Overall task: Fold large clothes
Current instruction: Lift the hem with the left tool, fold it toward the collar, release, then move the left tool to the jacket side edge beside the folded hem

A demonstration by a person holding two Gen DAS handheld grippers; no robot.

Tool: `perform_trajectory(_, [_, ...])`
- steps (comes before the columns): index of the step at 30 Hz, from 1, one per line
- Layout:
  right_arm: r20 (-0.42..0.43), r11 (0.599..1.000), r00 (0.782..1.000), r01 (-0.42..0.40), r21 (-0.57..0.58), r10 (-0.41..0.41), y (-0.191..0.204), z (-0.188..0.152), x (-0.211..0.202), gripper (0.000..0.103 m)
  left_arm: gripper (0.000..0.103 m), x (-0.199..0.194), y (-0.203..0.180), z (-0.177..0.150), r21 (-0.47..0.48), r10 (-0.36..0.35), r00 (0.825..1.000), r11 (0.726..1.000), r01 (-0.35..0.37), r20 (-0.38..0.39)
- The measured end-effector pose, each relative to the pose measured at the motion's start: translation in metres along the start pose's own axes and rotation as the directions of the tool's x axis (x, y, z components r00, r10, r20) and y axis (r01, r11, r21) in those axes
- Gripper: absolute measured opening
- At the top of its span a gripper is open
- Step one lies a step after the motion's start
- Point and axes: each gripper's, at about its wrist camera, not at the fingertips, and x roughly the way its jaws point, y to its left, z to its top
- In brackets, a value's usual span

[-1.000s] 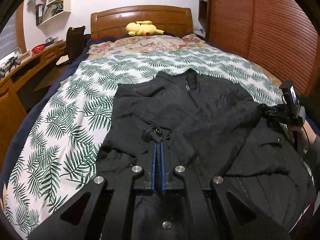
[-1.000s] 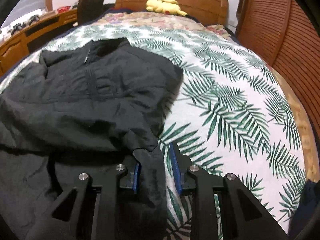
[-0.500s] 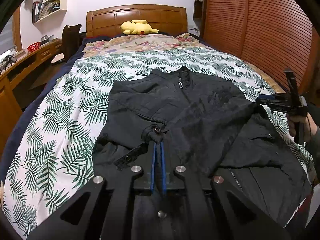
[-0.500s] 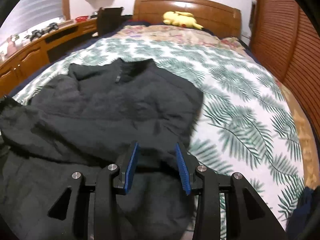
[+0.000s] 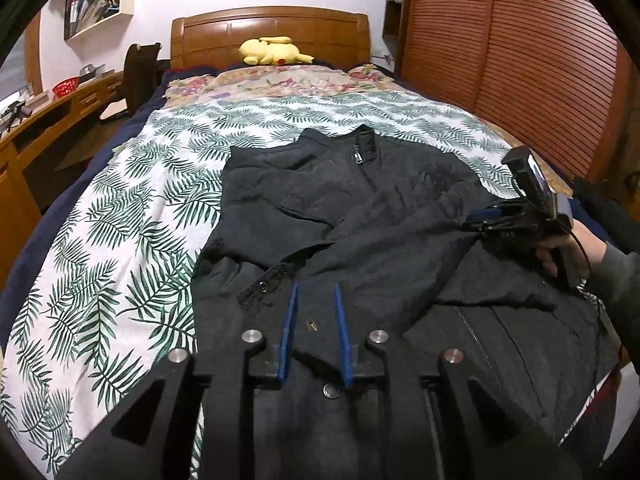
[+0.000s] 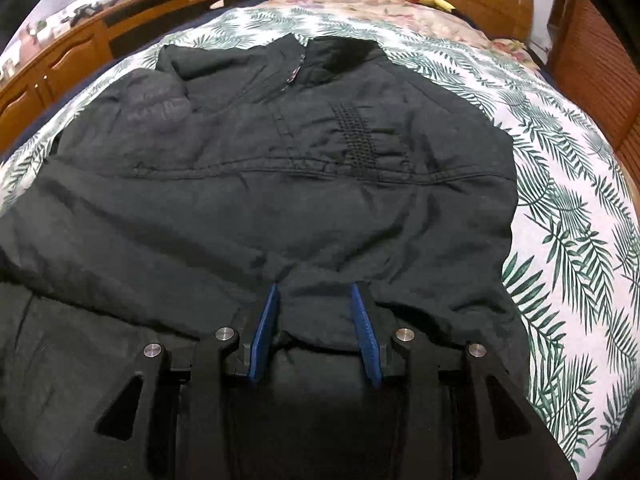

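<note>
two grippers are over the black jacket (image 5: 360, 216) on the bed (image 5: 120, 216). our left gripper (image 5: 316, 292) has just let go, jaws apart. our right gripper (image 6: 316, 292) is loose, cloth lying between its jaws.

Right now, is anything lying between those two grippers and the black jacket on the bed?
Nothing visible. The left gripper and right gripper both hover directly over the jacket, jaws open, with only its own fabric below. The left one's jaws have just been opening, nothing pinched. The yellow plush sits far off by the headboard.
</note>
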Motion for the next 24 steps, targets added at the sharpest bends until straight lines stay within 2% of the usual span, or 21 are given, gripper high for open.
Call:
perform_trajectory(6, [0.025,1.0,1.0,0.011,0.0,-0.011,0.003,-0.005,-0.016,0.04,0.027,0.004,0.004,-0.007,0.007,-0.007,1.0,1.0,0.008,-0.03])
perform_trajectory(8, [0.053,1.0,0.999,0.011,0.016,-0.012,0.003,-0.011,-0.028,0.047,0.028,0.006,0.002,-0.008,0.014,-0.008,0.999,1.0,0.008,-0.039])
perform_trajectory(10, [0.074,0.999,0.997,0.028,0.027,-0.03,0.004,-0.015,-0.038,0.048,0.029,0.009,-0.002,-0.01,0.027,-0.004,0.999,1.0,0.006,-0.053])
perform_trajectory(20, [0.139,1.0,0.99,0.01,0.016,-0.012,0.022,-0.042,-0.082,0.055,0.031,0.05,-0.034,-0.027,0.107,0.007,0.984,0.994,0.012,-0.178])
perform_trajectory(24, [0.152,1.0,0.988,0.005,0.026,-0.009,0.026,-0.057,-0.096,0.061,0.032,0.055,-0.042,-0.03,0.126,0.024,0.982,0.992,0.0,-0.188])
